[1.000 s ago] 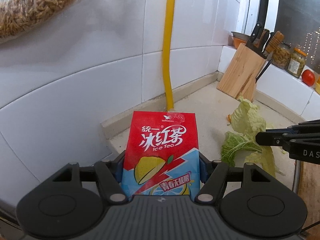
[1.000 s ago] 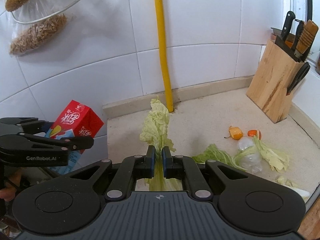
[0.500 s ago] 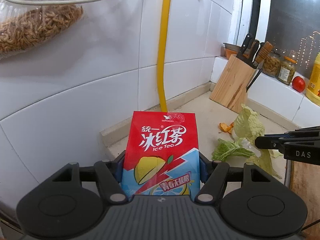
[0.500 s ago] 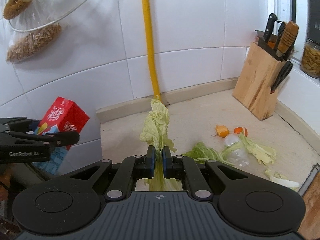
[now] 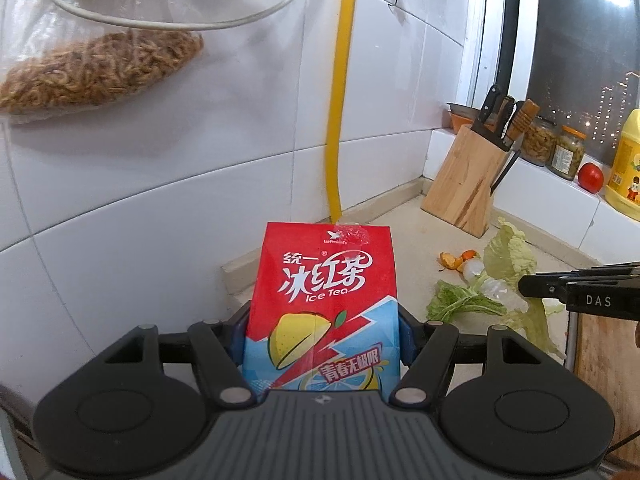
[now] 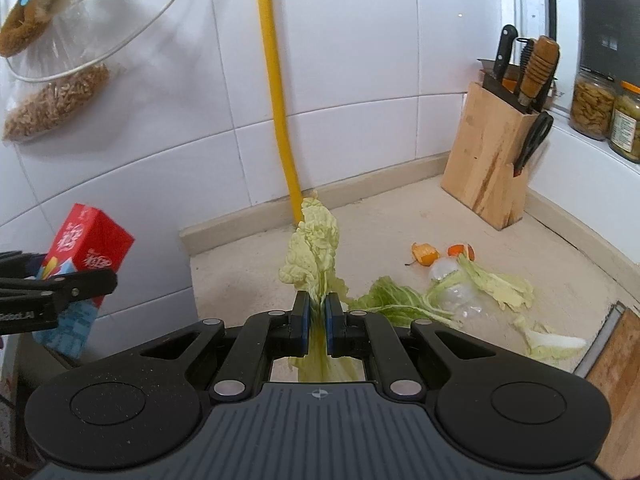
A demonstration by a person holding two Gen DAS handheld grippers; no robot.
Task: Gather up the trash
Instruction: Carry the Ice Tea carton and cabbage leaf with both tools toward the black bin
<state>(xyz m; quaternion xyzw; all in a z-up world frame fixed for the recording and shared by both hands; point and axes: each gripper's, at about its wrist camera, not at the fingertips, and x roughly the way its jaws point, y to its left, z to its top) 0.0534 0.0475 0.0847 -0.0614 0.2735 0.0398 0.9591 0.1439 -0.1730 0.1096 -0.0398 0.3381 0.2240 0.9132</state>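
Moved: both your hands have drifted sideways; more window ledge shows now.
Left gripper (image 5: pixel 322 332): you have it clamped on the ice tea carton (image 5: pixel 324 304), upright, off the counter (image 6: pixel 400 224).
Right gripper (image 6: pixel 317 320): pinched on a cabbage leaf (image 6: pixel 314 240), lifted.
Counter: loose leaves (image 6: pixel 400 304) and orange peel (image 6: pixel 426 254) near the knife block (image 6: pixel 488 168).

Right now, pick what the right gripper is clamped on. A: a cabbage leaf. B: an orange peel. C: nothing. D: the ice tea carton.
A: in the right wrist view the right gripper has its blue pads pinched nearly together on the stalk of a pale green cabbage leaf, while the ice tea carton sits in the left gripper.
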